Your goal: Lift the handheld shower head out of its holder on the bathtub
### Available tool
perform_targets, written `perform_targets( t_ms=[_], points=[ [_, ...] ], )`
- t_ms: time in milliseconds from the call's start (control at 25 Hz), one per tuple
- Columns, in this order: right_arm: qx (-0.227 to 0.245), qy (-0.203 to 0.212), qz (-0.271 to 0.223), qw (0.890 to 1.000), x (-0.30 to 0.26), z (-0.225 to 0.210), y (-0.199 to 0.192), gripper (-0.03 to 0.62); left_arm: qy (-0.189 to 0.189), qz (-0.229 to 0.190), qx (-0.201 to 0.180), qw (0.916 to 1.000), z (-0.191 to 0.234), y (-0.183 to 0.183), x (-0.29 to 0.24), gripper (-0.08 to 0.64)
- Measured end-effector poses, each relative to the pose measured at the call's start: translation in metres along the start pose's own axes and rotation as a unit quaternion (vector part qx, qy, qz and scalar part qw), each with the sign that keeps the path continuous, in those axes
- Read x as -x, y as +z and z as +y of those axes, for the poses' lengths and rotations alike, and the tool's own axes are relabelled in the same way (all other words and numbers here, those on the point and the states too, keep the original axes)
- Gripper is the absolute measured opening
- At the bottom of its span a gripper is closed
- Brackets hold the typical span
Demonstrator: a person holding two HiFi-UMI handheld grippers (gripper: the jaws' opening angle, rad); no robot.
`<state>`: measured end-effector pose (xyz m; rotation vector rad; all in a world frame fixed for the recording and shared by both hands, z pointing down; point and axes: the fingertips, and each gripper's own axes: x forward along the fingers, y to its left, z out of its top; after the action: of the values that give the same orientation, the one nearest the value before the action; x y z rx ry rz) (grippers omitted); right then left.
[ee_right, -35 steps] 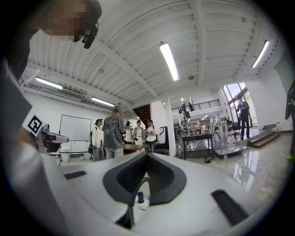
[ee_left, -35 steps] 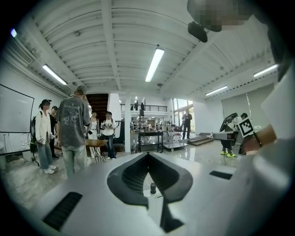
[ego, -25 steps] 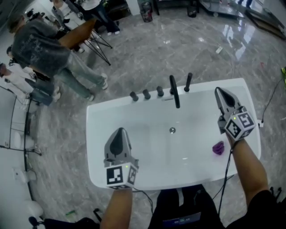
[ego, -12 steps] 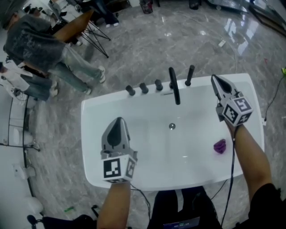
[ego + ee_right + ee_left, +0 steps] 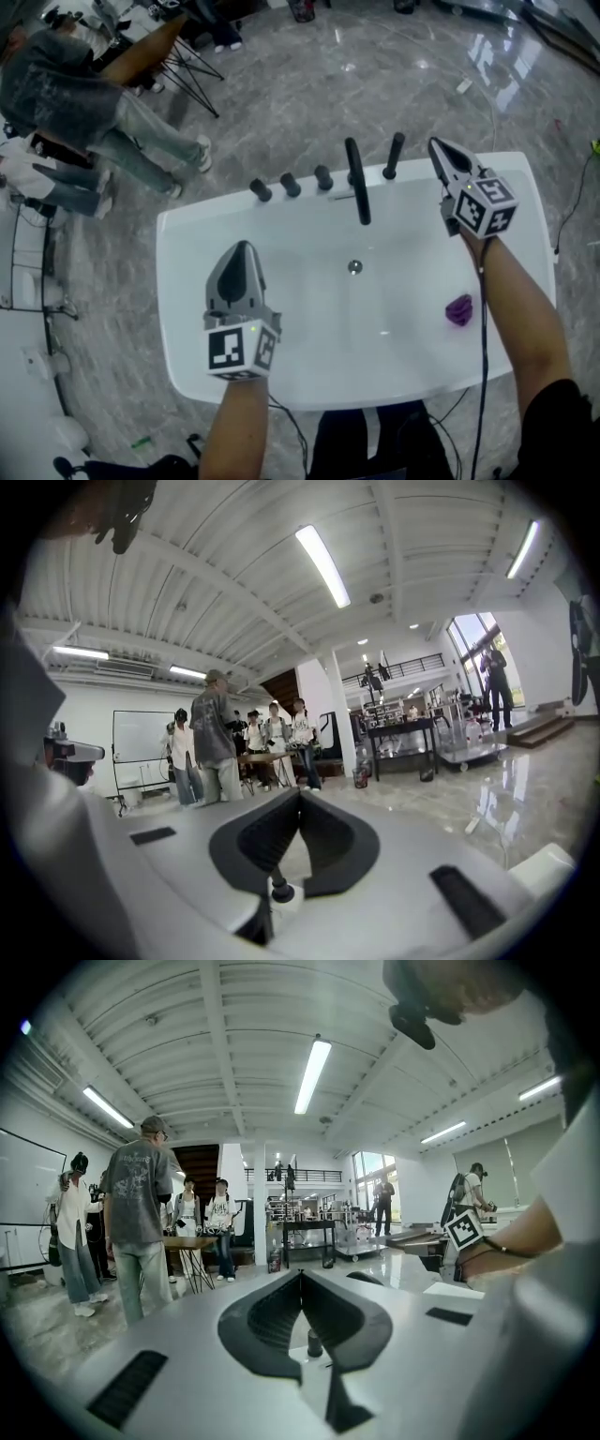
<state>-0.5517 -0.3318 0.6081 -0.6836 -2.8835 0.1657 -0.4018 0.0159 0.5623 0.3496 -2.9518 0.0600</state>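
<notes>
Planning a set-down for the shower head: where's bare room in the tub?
Bare tub floor between drain and purple object, and from drain to the near rim. Crowded: far rim, with knobs, spout and shower head in a row.

No legible text or signs

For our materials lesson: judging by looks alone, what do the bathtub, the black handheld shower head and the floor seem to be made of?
Bathtub: glossy white, likely acrylic or enamel, going by its smooth surface and soft highlights.
Handheld shower head: matte black, probably coated metal, since it barely shines.
Floor: polished grey veined stone or tile, which mirrors the lights.
</notes>
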Motion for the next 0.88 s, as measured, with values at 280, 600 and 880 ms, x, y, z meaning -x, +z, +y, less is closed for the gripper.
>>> perform_targets(
  t_ms=[280, 600, 880],
  points=[
    [0.008, -0.001, 0.016, 1.000, -0.029, -0.011, -0.027, 0.005, -0.027, -0.002, -0.010, 0.9996, -0.016, -0.007, -0.035, 0.009],
    [0.019, 0.004, 0.041, 0.999, -0.044, -0.007, -0.069, 0.006, -0.042, -0.011, -0.031, 0.9986, -0.023, 0.009, -0.054, 0.009],
    [0.029, -0.011, 0.065, 0.997, -0.070, -0.013, -0.102, 0.115, -0.038, -0.003, -0.039, 0.9985, -0.010, -0.002, -0.044, 0.009]
  ],
)
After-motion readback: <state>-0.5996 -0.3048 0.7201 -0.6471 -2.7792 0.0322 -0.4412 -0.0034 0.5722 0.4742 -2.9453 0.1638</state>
